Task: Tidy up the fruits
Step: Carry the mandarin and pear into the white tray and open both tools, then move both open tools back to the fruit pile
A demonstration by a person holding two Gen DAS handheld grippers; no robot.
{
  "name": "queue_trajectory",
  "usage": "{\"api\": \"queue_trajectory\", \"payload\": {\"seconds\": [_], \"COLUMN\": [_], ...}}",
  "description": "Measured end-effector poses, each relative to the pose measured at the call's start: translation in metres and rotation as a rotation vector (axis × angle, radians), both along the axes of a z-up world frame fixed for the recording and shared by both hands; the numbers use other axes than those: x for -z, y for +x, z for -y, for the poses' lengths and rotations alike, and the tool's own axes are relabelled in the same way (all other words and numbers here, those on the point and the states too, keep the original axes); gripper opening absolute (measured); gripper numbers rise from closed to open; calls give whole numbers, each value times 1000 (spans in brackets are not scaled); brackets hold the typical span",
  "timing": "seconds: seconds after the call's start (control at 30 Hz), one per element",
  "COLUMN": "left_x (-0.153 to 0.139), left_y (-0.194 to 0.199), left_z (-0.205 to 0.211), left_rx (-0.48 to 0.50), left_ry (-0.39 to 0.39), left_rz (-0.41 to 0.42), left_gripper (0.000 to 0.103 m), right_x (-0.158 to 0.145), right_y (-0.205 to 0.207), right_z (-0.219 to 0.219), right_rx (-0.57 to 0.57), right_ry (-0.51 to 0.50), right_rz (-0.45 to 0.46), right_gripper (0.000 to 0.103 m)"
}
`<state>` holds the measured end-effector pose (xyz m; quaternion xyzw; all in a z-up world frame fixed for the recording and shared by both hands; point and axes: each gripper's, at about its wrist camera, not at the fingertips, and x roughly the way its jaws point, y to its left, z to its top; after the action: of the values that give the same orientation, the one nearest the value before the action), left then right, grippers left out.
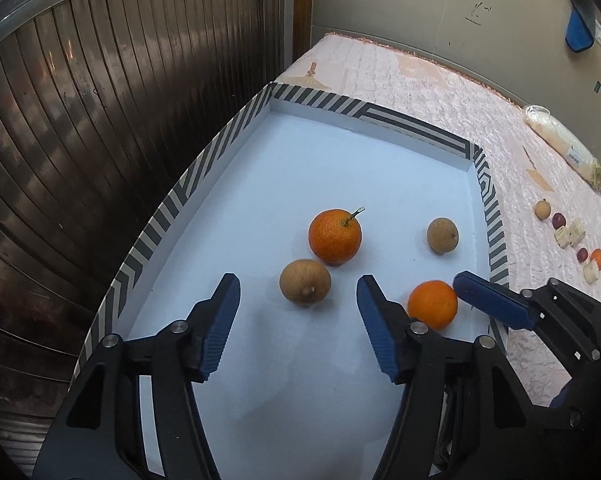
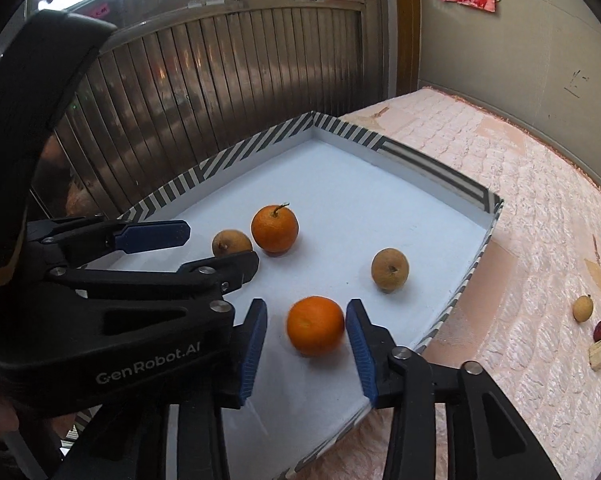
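A white tray with a striped rim point(image 1: 172, 200) point(image 2: 236, 152) holds two oranges and two brown round fruits. My left gripper point(image 1: 296, 320) is open above the tray, just short of a brown fruit point(image 1: 305, 282) point(image 2: 231, 243) and the stemmed orange point(image 1: 335, 236) point(image 2: 274, 229). My right gripper point(image 2: 306, 344) is open with a blurred orange point(image 2: 315, 331) point(image 1: 432, 305) between its fingers, its right side close to the right pad. One right fingertip point(image 1: 488, 300) shows beside that orange. The second brown fruit point(image 1: 442, 235) point(image 2: 390, 269) lies near the tray's right wall.
The tray sits on a pink quilted cover point(image 1: 440, 88) point(image 2: 520, 216). More small fruits and pale pieces point(image 1: 568, 232) point(image 2: 596, 332) lie on it to the right. A dark slatted shutter point(image 1: 120, 100) stands left of the tray. A wrapped pale package point(image 1: 560, 140) lies far right.
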<state>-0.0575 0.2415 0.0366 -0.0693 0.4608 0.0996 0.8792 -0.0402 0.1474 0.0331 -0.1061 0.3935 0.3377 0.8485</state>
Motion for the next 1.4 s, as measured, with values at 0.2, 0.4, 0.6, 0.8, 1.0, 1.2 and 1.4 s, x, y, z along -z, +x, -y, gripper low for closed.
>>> {"api": "queue_trajectory", "payload": {"seconds": [0.2, 0.4, 0.6, 0.8, 1.0, 1.2, 1.4], "left_x": [-9, -25, -33, -33, -29, -23, -15], "left_y": [-5, -6, 2, 16, 35, 61, 100], "left_z": [10, 33, 72, 120, 158, 192, 214], "left_rx": [3, 43, 116, 223, 300, 322, 313], "left_ry": [11, 22, 11, -3, -20, -20, -40], "left_rz": [35, 90, 114, 99, 65, 29, -24], "left_gripper": [61, 61, 61, 61, 61, 61, 61], "right_x": [-11, -24, -31, -30, -22, -15, -9], "right_y": [-9, -14, -14, -12, -5, 0, 10], "right_z": [18, 50, 95, 150, 206, 250, 271], "right_rx": [24, 82, 174, 280, 385, 460, 466], "right_ry": [23, 47, 52, 50, 62, 74, 103], "right_rz": [29, 64, 85, 81, 46, 27, 7], "right_gripper": [42, 44, 45, 46, 46, 46, 46]}}
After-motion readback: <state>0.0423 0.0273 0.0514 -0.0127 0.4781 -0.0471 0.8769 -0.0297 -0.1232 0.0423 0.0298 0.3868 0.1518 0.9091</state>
